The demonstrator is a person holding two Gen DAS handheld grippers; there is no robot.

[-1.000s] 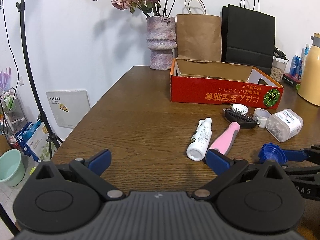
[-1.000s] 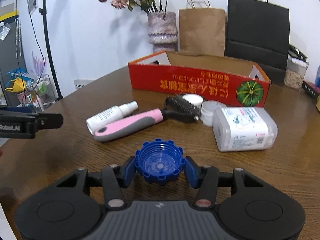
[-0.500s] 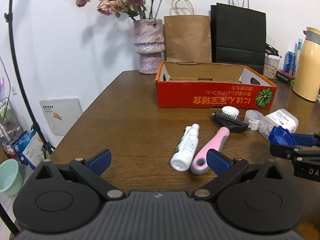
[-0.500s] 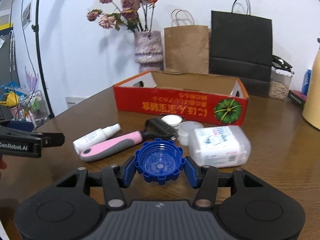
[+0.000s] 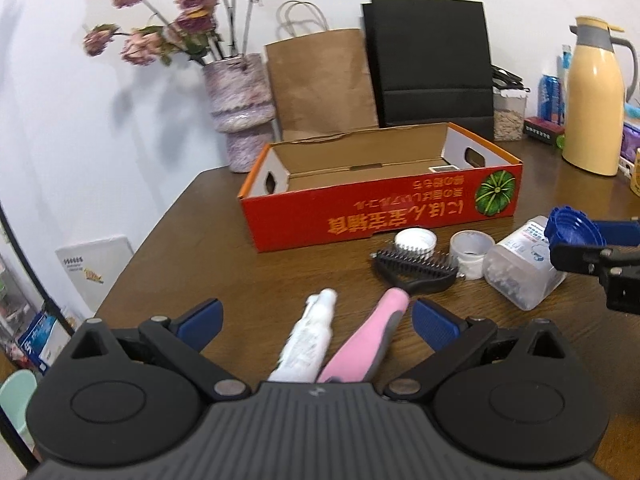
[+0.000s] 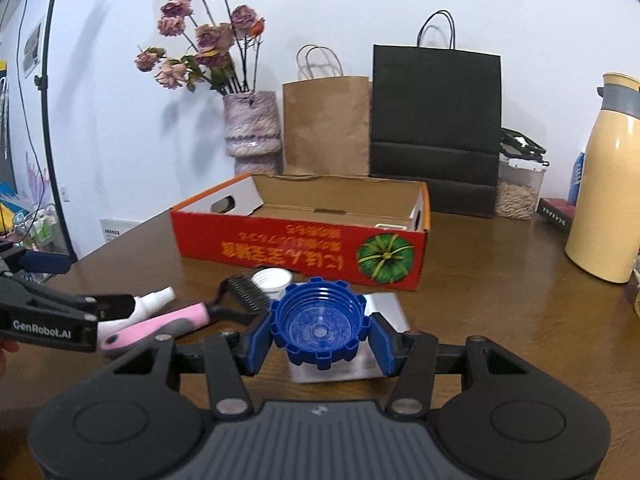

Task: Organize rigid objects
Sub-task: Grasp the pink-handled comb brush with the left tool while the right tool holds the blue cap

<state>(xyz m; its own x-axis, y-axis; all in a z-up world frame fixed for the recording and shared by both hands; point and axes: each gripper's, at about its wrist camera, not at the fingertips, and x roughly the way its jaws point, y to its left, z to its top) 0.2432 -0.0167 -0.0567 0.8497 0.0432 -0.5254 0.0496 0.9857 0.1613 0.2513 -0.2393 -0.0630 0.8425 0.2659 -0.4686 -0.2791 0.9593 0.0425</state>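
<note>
My right gripper (image 6: 319,332) is shut on a blue ridged cap (image 6: 319,320), held above the table in front of the red cardboard box (image 6: 300,246). The cap (image 5: 574,230) also shows at the right edge of the left wrist view. My left gripper (image 5: 316,318) is open, with a white spray bottle (image 5: 310,340) and the pink handle of a pet brush (image 5: 362,346) lying on the table between its fingers, untouched. The brush's black comb head (image 5: 416,270) points toward the box (image 5: 380,208). A clear plastic container (image 5: 520,270), a white lid (image 5: 415,241) and a small white cup (image 5: 472,250) lie near the box.
Behind the box stand a vase of dried flowers (image 5: 240,108), a brown paper bag (image 5: 320,84) and a black paper bag (image 5: 432,64). A yellow thermos (image 5: 592,96) and a jar of grain (image 5: 509,114) stand at the back right. The table's left edge drops to the floor.
Both grippers have moved forward toward the box. The spray bottle and pink brush handle now lie between my left fingers. The right gripper has risen with the blue cap.
</note>
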